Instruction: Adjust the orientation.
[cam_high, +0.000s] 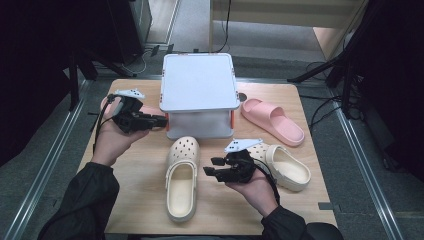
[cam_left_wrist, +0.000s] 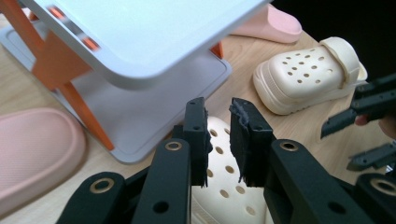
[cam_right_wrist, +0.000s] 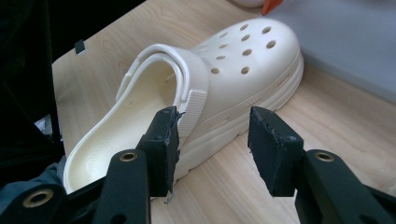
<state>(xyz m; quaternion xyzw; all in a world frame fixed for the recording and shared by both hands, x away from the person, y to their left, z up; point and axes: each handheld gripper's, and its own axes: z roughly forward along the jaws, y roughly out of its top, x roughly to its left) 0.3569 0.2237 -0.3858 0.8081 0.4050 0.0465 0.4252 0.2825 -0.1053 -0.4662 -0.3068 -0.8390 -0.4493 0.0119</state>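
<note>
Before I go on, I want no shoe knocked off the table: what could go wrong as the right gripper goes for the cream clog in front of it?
The right gripper is open beside the cream clog, not on it; closing on just the heel strap may let the clog swing. The second clog lies right behind that hand, so a backward pull could shove it toward the table edge.

A white two-tier rack (cam_high: 199, 80) stands mid-table (cam_high: 145, 200), a pink slide (cam_high: 272, 120) just beside it.

No legible text or brand anywhere (clog sidewall mark perhaps, too blurred)
</note>
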